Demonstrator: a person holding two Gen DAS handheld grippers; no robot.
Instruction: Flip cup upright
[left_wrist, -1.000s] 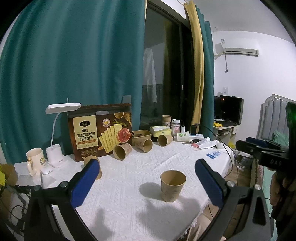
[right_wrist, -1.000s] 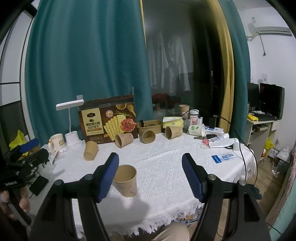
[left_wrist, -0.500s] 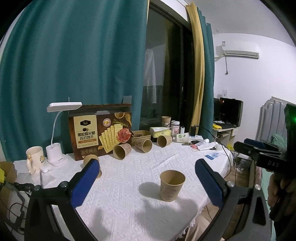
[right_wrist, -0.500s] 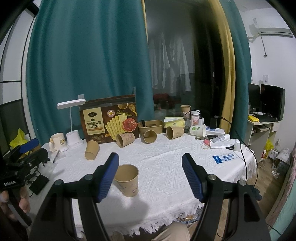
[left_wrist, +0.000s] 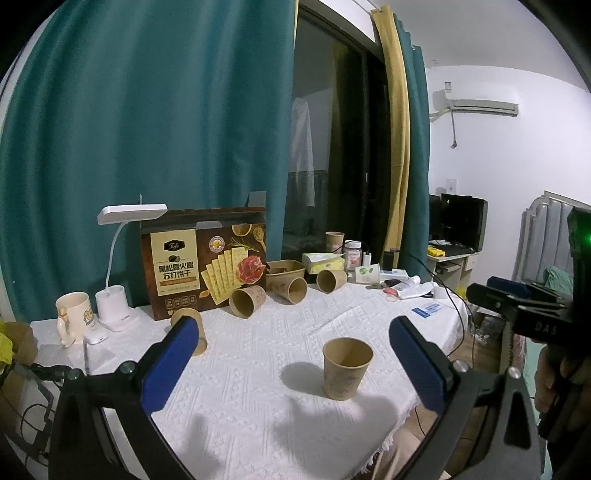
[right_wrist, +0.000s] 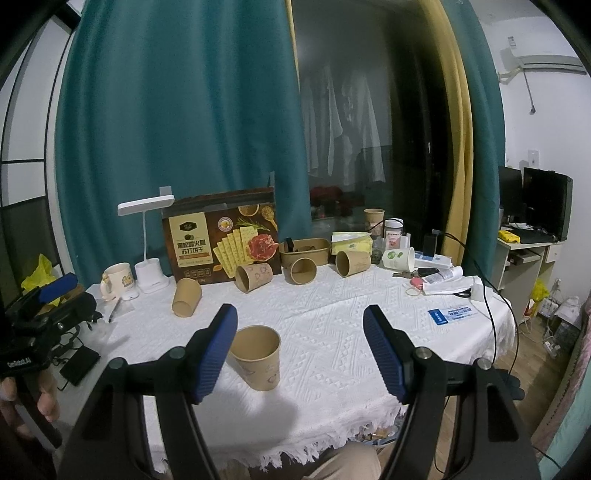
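Note:
A brown paper cup stands upright near the front of the white tablecloth; it also shows in the right wrist view. Several more brown cups lie on their sides behind it, such as one by the cracker box and one at the left. My left gripper is open and empty, held back from the upright cup. My right gripper is open and empty, with the upright cup just by its left finger.
A cracker box, a white desk lamp and a mug stand at the back left. A paper bowl, tissue box, jars, cables and papers crowd the back right. The fringed table edge is near.
Both grippers drifted slightly; the view shifted a little. The upright cup has not moved and both grippers stay open.

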